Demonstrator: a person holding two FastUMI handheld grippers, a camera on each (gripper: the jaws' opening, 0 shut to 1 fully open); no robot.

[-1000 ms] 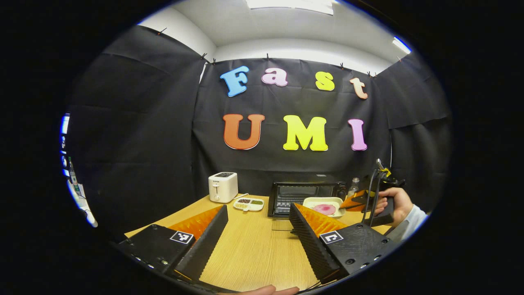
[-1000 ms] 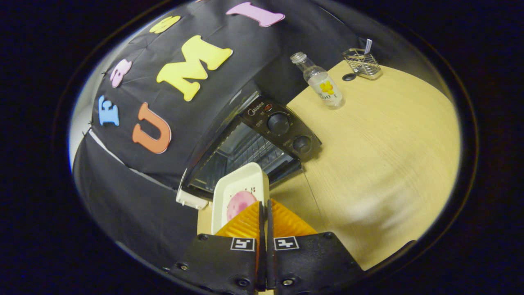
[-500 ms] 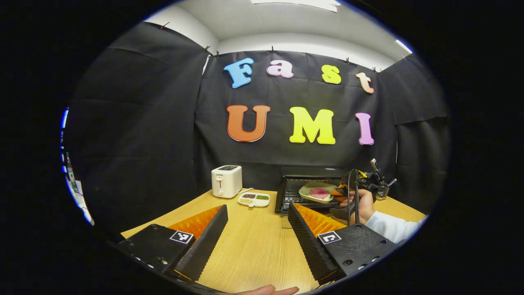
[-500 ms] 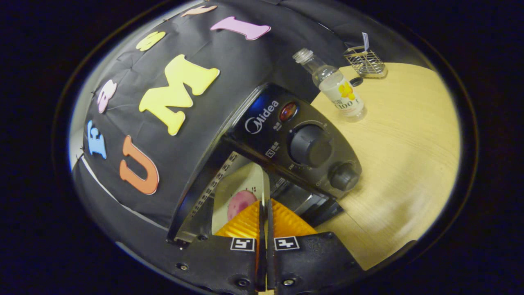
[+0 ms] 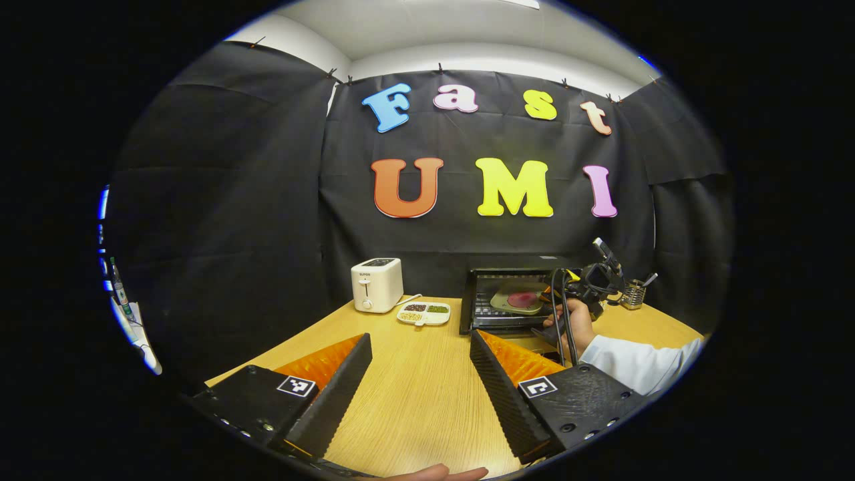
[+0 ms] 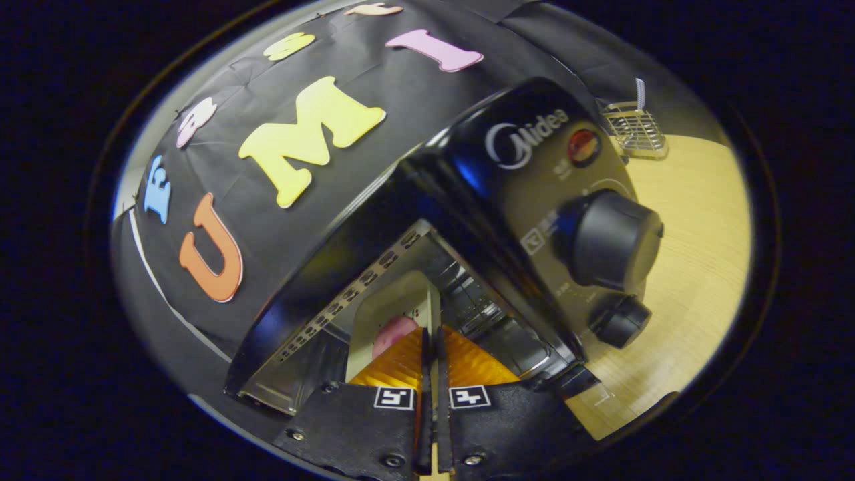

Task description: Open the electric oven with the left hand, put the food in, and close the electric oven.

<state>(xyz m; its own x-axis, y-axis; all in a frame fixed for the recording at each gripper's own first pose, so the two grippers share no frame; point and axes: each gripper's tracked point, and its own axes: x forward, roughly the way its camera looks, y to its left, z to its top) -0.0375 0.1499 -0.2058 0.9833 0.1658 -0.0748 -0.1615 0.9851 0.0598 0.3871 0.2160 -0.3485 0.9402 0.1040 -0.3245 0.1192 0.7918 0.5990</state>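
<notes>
Oven (image 5: 511, 300) open at the table's (image 5: 414, 394) far side, white toaster (image 5: 376, 284) and snack dish (image 5: 424, 312) to its left, left gripper (image 5: 419, 374) spread wide over bare wood, right gripper (image 6: 431, 341) clamped on the food tray's (image 6: 394, 310) rim, tray inside the oven cavity, control knobs (image 6: 611, 237) rightward.
</notes>
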